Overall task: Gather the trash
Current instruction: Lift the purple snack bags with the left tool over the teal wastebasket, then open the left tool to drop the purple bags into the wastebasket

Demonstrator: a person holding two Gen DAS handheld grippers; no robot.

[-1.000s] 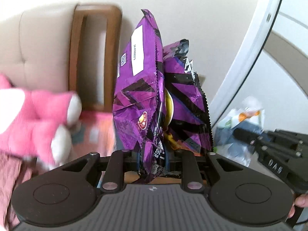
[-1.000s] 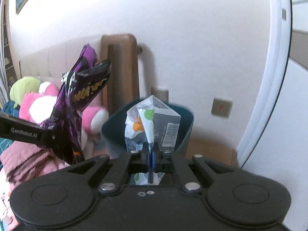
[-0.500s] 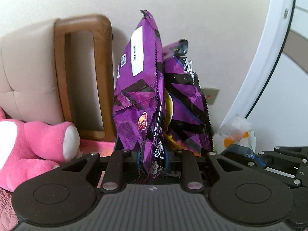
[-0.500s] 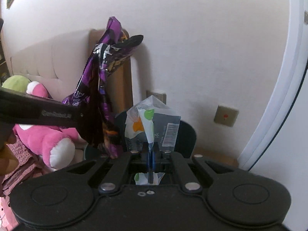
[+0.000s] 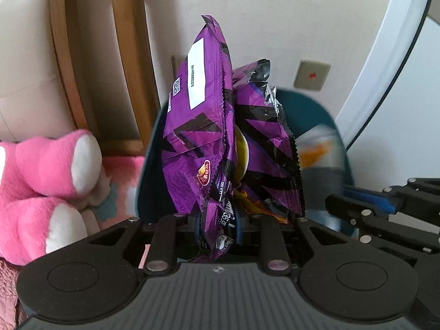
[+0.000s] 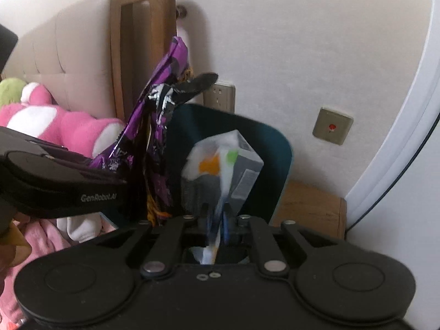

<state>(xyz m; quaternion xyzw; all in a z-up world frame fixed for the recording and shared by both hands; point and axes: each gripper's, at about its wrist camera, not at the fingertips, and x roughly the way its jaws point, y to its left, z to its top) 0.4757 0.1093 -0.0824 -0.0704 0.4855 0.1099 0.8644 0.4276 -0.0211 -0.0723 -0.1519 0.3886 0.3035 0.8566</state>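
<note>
Both claws hang over the dark teal bin (image 6: 277, 148), which lies just ahead and below them, so release is a drop forward and down. The left claw (image 5: 218, 224) is clamped on the lower edge of the purple bag (image 5: 220, 126), whose long axis stands upright above the jaws, over the bin's left half. The right claw (image 6: 216, 220) has just been opening, jaws slightly parted, with the white wrapper (image 6: 222, 170) blurred between them, upright over the bin mouth. The two claws sit close side by side; the headboard (image 6: 143, 55) and pink plush (image 5: 46, 176) crowd the left, the wall stands behind
</note>
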